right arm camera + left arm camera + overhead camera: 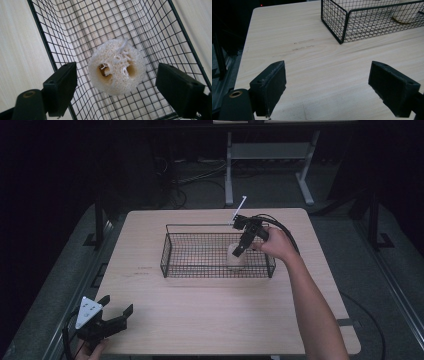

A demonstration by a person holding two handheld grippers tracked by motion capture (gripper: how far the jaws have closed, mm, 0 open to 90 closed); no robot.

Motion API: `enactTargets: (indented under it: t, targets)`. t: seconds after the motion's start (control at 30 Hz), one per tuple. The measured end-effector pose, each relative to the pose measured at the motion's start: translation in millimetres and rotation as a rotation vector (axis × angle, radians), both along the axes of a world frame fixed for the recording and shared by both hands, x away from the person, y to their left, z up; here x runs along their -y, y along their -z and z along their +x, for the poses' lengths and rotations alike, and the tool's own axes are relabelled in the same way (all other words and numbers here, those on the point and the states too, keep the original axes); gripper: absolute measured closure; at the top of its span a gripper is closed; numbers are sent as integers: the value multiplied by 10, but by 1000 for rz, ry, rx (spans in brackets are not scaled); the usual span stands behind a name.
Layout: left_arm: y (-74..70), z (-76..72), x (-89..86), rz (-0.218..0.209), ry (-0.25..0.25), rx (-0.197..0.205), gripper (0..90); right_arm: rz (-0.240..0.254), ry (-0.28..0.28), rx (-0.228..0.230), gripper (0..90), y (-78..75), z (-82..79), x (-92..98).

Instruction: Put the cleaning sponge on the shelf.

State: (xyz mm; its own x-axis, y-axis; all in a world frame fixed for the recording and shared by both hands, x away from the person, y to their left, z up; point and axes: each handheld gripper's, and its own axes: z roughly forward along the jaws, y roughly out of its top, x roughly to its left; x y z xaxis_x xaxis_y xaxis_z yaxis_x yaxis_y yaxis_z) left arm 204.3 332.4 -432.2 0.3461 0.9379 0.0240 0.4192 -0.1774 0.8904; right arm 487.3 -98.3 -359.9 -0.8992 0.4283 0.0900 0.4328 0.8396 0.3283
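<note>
Left gripper [116,314]: held low over the near left corner of the table [200,320], in a hand [90,351] at the bottom edge of the high view. Grey three-cornered plate on top. Jaws spread wide, nothing between them; in the left gripper view [327,85] only bare wood lies in the gap. Well apart from the basket.

Table: light wood top, rounded corners. A faint smudge of marks [144,270] sits on the surface just left of the basket.

Basket [172,231]: black wire mesh, oblong, standing flat at the middle of the table, long sides running left to right. In the left gripper view its near corner [342,37] shows at upper right.

Sponge [236,260]: pale, fibrous, roughly round, with two hollows in its upper face. It stands inside the basket at the right end, close to the near wall. In the right gripper view [117,67] it sits on the mesh floor, seen from above.

Right gripper [241,247]: pointed down into the right end of the basket, over the sponge. Jaws wide apart, one on each side of the sponge, a clear gap left on both sides in the right gripper view [116,90]; neither jaw touches it. A thick black cable [280,227] loops off it.

Right hand [276,242]: grips the gripper from the right, forearm running down to the bottom edge.
</note>
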Motion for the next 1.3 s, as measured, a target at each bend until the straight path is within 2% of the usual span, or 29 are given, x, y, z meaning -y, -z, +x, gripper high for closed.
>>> enactTargets:
  t: [0.3,0.53,0.7,0.83,1.03,1.3]
  targets:
    - [3,0,-9,-2,-6,-1,138,18,-5,8,171,-41,-24,-7]
    - [2,2,-11,-4,-6,-2,138,37,-19,26,167,-149,-101,0]
    - [5,-3,4,-3,0,-3,138,52,-47,49,162,-243,-211,-3]
    - [5,-3,9,0,1,0,138,41,-57,52,161,-260,-266,-3]
    - [9,3,10,3,1,-3,138,53,-70,55,161,-283,-350,18]
    - [11,2,16,4,1,-5,138,48,-115,73,160,-326,-528,-10]
